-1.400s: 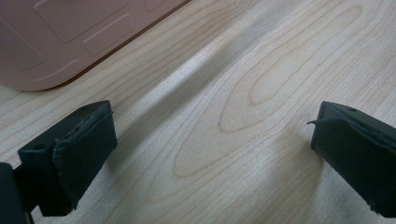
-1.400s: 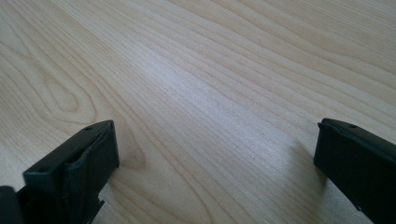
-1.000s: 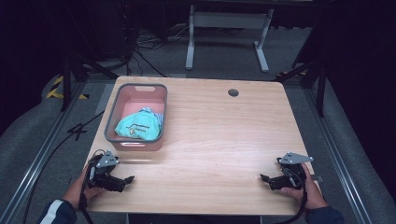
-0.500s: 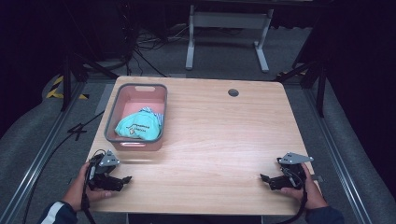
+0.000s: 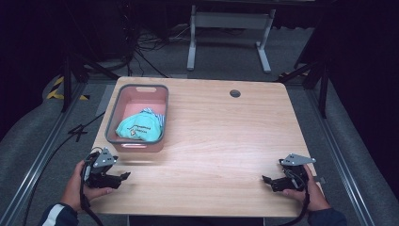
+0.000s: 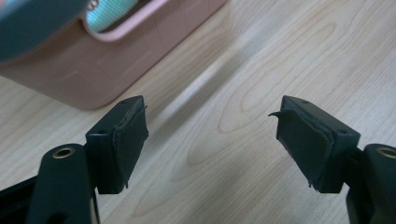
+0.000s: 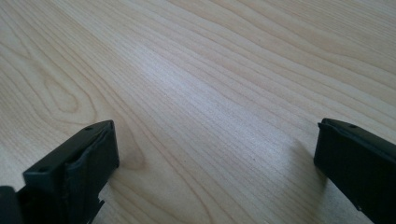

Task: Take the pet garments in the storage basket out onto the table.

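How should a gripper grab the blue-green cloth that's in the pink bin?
Probably from straight above: the pink bin has walls all round, so no side approach works. The cloth lies bunched in the bin's near half, so pinch its raised top fold, near the printed patch. The left gripper is closer, its jaws open; the right gripper is open too, far across the table.

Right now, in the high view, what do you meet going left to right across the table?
Left gripper → pink bin holding a teal cloth → round cable hole → right gripper.
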{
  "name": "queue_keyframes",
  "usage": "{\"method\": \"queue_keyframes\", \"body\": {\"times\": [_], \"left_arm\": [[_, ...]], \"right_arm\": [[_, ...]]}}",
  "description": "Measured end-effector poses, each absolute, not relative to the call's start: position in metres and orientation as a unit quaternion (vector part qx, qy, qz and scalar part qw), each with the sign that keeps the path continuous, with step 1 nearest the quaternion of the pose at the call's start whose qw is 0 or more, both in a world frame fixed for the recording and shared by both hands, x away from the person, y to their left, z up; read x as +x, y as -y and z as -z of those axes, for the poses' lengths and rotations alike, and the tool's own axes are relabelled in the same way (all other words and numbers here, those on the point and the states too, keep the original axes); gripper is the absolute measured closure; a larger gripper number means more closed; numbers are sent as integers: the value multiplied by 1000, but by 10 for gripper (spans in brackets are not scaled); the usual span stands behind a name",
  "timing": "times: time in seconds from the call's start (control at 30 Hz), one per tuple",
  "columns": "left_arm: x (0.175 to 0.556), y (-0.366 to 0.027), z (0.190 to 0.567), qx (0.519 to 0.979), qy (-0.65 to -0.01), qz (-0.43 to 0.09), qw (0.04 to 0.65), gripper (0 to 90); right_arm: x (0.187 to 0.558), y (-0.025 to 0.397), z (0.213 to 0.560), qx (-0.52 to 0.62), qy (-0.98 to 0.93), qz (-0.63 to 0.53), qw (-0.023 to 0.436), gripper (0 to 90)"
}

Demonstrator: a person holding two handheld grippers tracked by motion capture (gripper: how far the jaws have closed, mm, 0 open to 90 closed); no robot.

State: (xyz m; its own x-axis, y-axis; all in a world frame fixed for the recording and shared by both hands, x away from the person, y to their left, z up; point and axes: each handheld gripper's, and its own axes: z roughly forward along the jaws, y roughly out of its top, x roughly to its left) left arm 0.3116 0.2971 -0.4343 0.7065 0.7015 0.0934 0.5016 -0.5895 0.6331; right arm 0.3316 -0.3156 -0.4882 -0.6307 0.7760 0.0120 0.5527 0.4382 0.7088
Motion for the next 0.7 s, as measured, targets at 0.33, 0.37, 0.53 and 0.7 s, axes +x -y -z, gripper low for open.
{"method": "queue_keyframes", "body": {"times": [0.33, 0.37, 0.53, 0.7], "left_arm": [[308, -297, 406, 859, -343, -198, 323, 258], [309, -297, 402, 860, -340, -201, 323, 256], [313, -294, 386, 853, -341, -213, 333, 244], [323, -288, 370, 850, -334, -220, 343, 224]], "right_arm": [[332, 316, 488, 399, -833, -349, 160, 1], [332, 316, 488, 399, -833, -349, 160, 1], [332, 316, 488, 399, -833, -349, 160, 2], [332, 316, 488, 399, -833, -349, 160, 1]]}}
